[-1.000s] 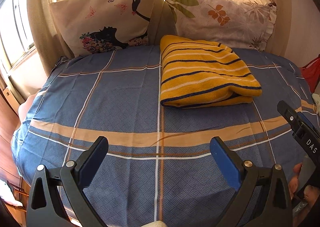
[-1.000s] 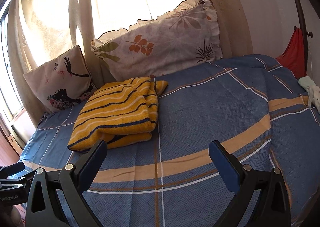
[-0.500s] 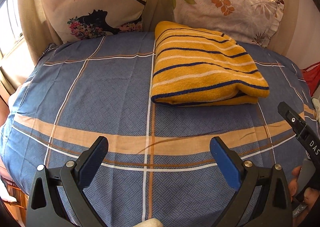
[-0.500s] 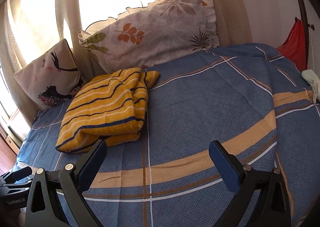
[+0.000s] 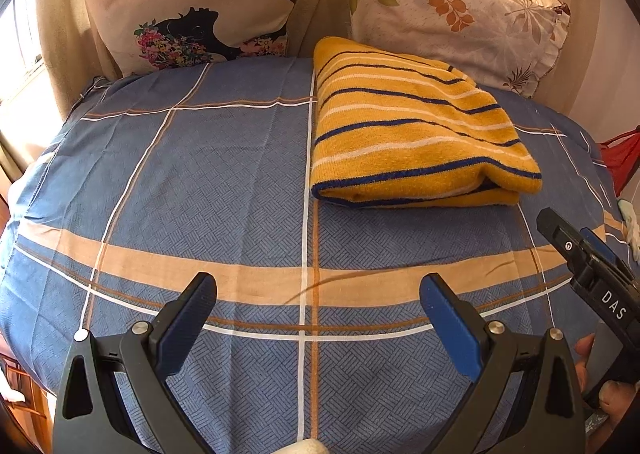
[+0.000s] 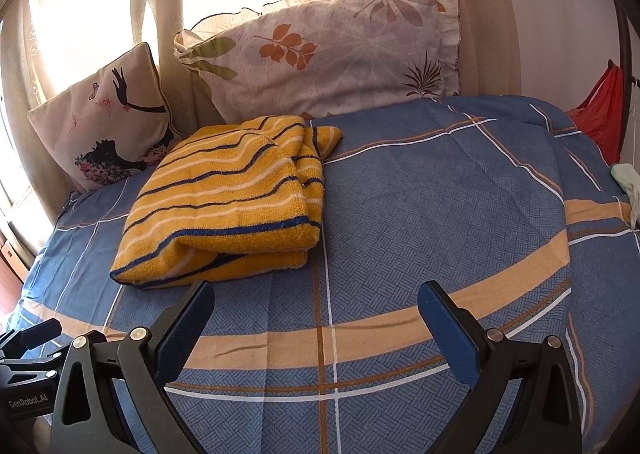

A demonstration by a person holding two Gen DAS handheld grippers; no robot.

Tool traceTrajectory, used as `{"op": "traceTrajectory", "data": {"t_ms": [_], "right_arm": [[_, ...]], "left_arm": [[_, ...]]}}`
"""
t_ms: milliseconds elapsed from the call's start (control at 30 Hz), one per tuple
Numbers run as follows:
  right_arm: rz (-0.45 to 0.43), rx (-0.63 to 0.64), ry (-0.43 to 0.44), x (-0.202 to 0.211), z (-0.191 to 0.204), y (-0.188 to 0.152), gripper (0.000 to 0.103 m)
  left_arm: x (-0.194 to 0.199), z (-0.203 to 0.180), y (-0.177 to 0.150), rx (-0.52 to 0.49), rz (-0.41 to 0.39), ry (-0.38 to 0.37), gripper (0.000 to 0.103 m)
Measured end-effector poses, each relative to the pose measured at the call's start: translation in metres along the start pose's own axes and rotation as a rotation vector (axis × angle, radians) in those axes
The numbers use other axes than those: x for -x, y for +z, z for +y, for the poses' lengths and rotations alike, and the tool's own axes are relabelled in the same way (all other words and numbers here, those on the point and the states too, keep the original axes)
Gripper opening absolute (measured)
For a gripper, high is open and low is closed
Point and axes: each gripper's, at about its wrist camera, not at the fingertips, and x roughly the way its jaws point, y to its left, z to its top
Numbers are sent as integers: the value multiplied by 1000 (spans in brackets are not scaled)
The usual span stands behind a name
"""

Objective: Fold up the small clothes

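Note:
A yellow cloth with blue and white stripes lies folded in layers on the blue checked bedsheet, near the pillows. It also shows in the right wrist view, at the left. My left gripper is open and empty, above the sheet in front of the cloth. My right gripper is open and empty, in front of the cloth's near right corner. The right gripper's body shows at the right edge of the left wrist view.
Two pillows lean against the curtain at the back: one with a black figure print, one with a leaf print. A red bag and a pale green item sit at the bed's right edge.
Both grippers have moved forward toward the folded cloth, which looks larger and nearer in both views. Both stay open and the cloth has not moved.

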Motion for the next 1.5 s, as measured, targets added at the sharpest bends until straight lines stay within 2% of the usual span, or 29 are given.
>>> {"op": "traceTrajectory", "data": {"t_ms": [733,1500], "right_arm": [[18,77,-1,3,36,-7,103],[27,81,8,3,40,-11,103]], "left_arm": [[0,30,-11,65,23,-37,101],[-4,34,-16,88,41,-45,101]]}}
